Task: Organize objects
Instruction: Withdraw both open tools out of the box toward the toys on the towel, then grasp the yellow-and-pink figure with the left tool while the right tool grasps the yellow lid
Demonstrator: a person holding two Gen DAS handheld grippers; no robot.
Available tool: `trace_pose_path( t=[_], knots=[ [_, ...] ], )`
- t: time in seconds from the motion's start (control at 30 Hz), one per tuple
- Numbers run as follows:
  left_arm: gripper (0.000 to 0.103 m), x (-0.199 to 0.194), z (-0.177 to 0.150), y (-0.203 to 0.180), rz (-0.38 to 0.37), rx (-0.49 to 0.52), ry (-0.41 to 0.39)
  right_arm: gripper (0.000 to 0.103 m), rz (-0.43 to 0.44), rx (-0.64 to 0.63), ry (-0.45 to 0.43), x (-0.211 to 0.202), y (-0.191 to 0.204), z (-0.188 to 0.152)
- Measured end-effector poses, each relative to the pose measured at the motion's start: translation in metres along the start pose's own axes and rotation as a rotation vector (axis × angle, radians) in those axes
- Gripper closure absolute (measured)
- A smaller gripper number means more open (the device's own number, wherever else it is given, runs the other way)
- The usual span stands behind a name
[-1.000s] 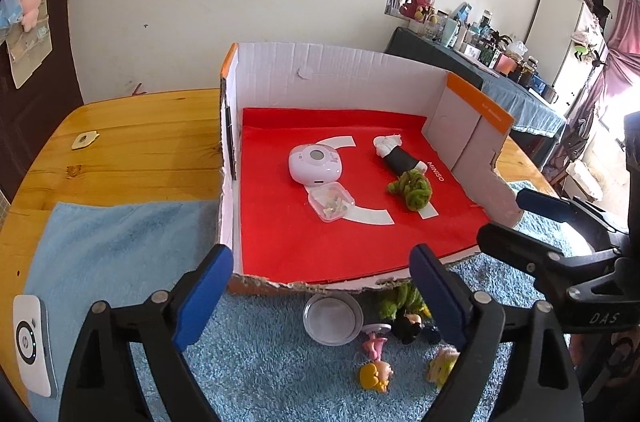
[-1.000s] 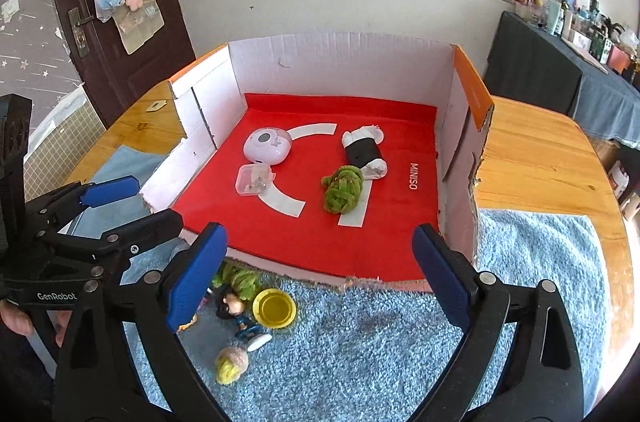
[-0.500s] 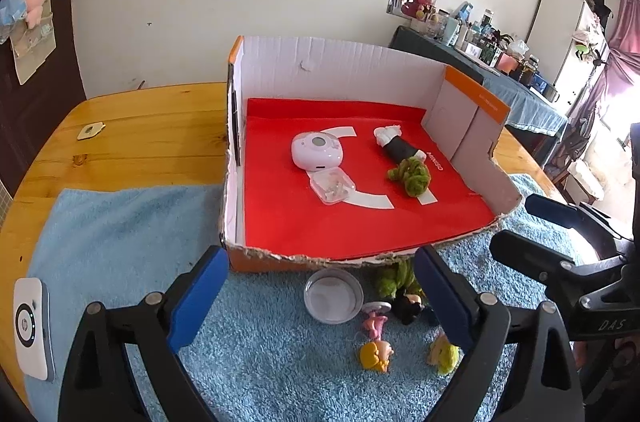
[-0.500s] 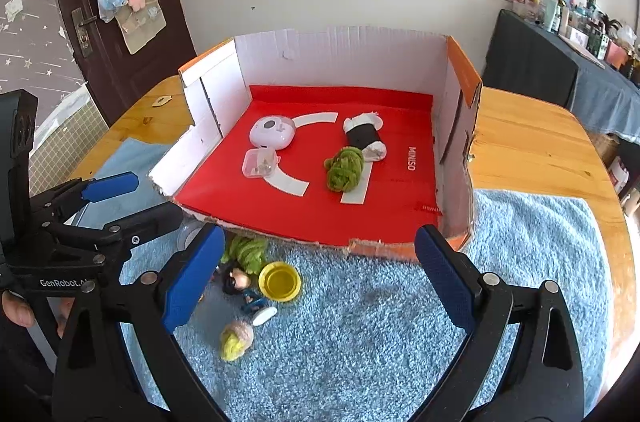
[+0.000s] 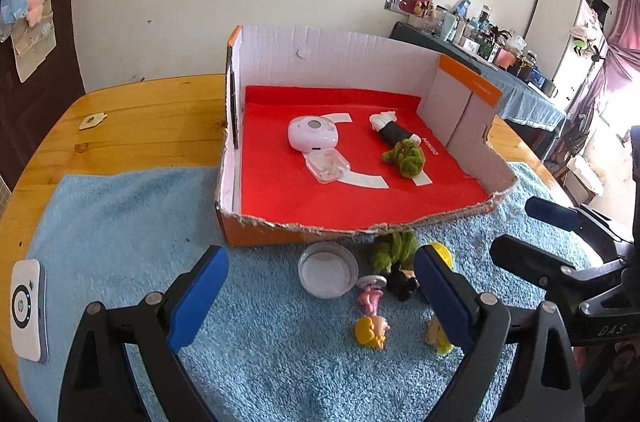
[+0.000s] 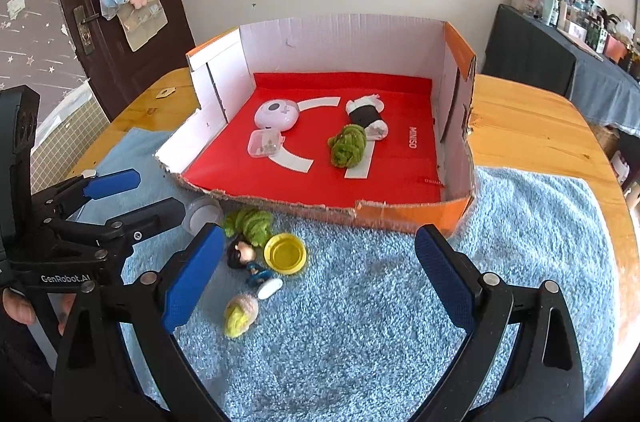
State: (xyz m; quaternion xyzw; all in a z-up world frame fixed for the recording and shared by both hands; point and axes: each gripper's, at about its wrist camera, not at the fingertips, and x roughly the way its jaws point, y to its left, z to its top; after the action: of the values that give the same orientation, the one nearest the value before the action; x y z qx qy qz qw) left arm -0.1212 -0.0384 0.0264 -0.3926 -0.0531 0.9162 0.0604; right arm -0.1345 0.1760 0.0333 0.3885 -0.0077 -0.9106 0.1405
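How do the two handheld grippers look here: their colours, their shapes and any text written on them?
The left gripper and the right gripper look alike: black angular plastic arms with silver rivets, each ending in a ribbed blue finger pad. Seen from the right wrist view, the left one carries white "GenRobot.AI" lettering; from the left wrist view, the right one shows "DAS". No cables or sleeves show.

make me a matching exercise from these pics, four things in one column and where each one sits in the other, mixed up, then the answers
Things:
1. pink round device
2. yellow cap
3. white flat gadget
4. black-and-white roll

Places:
A. on the blue towel, just outside the box's torn front edge
B. inside the cardboard box, toward its left wall, beside a small clear case
C. inside the box, behind the green fuzzy bundle
D. at the towel's far left edge, away from the box

Pairs: 1-B, 2-A, 3-D, 4-C
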Motion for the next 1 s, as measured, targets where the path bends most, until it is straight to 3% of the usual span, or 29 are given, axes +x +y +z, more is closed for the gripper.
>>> trace_pose_path(
  t=[0.77,0.9,1.0],
  knots=[
    [0.008,-0.001,-0.017,-0.012,0.011,0.032,0.007,0.006,-0.017,-0.015,0.019,0.000,0.001,-0.019],
    [0.017,0.001,-0.017,-0.016,0.010,0.054,0.010,0.007,-0.011,-0.014,0.014,0.000,-0.001,-0.019],
    [0.025,0.004,-0.017,-0.018,0.004,0.066,0.016,0.018,0.000,-0.009,0.022,0.002,-0.003,-0.019]
  ],
)
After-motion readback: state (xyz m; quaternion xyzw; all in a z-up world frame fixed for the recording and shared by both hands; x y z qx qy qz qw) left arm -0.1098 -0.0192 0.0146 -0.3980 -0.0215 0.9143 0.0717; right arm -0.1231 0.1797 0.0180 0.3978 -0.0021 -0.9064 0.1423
